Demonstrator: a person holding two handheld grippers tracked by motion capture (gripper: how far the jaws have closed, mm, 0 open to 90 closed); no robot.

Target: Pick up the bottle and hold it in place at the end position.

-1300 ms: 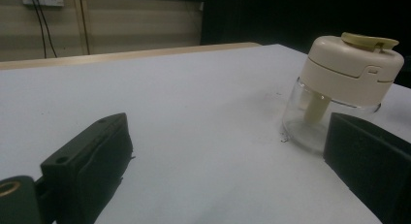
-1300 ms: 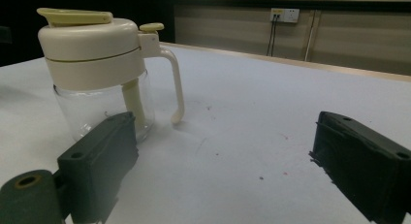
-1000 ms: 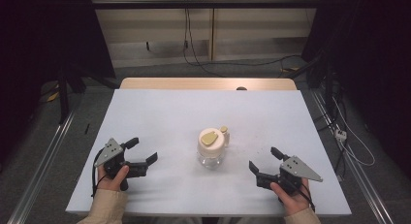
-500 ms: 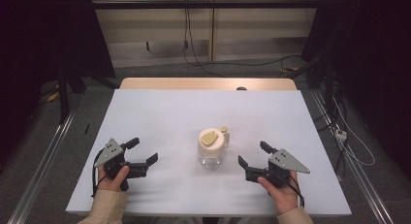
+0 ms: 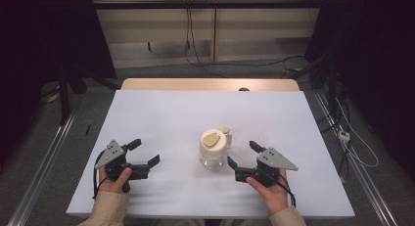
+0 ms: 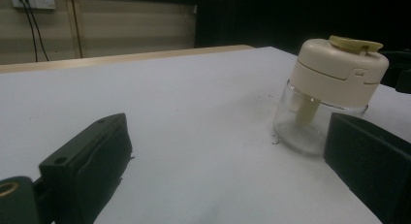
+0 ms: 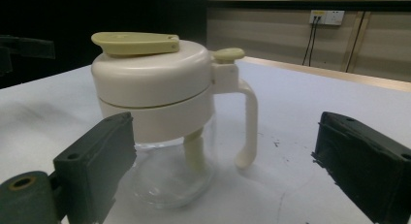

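Here, a small glass jar (image 5: 213, 156) with a cream lid (image 5: 212, 140) stands upright on the white table (image 5: 205, 113), a little nearer the front edge than the middle and roughly midway between the left and right edges. A yellowish-green tab (image 5: 212, 138) lies flat on top of the lid, and a cream handle (image 5: 227, 136) runs down the jar's far right side, as the high view shows it. In the right gripper view the handle (image 7: 247, 127) curves from the lid down toward the base, and a pale stem (image 7: 195, 153) stands inside the clear glass. The right gripper (image 5: 241, 159) sits just beside the jar on its right, near the front edge, its jaws spread wide and holding nothing; the jar (image 7: 167, 173) appears between them in that gripper's own view, with one jaw overlapping its left side, though I cannot tell whether it touches. The left gripper (image 5: 145, 153) rests well apart from the jar, toward the front left corner, its jaws likewise parted and empty, pointing toward the jar (image 6: 315, 122). A hand grips each tool from the front edge.
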